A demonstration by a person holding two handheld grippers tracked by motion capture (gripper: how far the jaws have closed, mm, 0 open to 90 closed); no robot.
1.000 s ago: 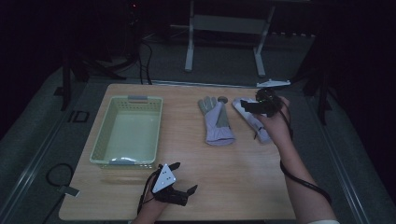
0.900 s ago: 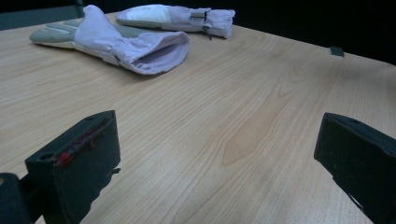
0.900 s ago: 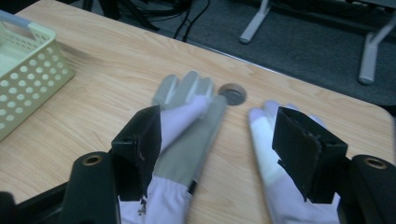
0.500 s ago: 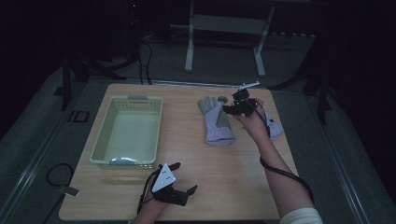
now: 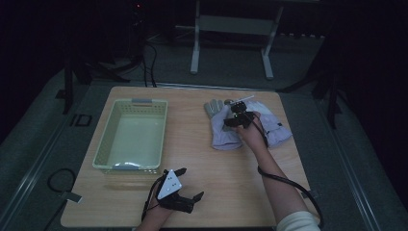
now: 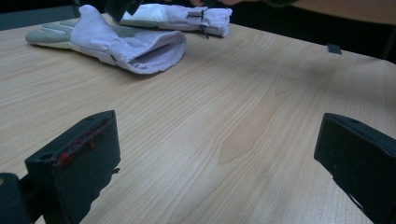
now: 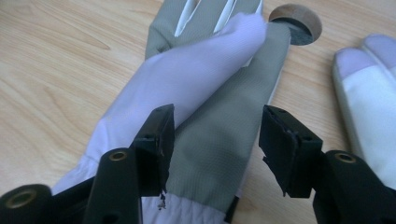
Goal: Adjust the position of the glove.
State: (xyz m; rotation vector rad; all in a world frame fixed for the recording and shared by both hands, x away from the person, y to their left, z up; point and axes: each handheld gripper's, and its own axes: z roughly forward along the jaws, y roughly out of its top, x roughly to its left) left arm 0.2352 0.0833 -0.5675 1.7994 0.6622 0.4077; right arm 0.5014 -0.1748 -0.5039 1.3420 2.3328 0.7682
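Two pale lilac work gloves lie on the far right of the wooden table. The left glove (image 5: 220, 130) lies palm up, grey palm showing (image 7: 201, 74); the right glove (image 5: 274, 127) lies beside it (image 7: 369, 98). My right gripper (image 5: 236, 118) is low over the left glove, open, its jaws straddling the grey palm by the cuff (image 7: 218, 119). My left gripper (image 5: 191, 182) rests near the front edge, jaws wide open with bare table between them (image 6: 215, 158). Both gloves also show farther off in the left gripper view: the left glove (image 6: 126, 44) and the right glove (image 6: 187, 14).
A pale green plastic basket (image 5: 103, 144) stands empty on the left half of the table. A round cable hole (image 7: 295, 21) sits in the tabletop just past the glove's fingers. A metal stand (image 5: 231, 29) is on the floor behind the table.
My right gripper has moved left from over the right glove to over the left glove and come lower. The left gripper has stayed in place.
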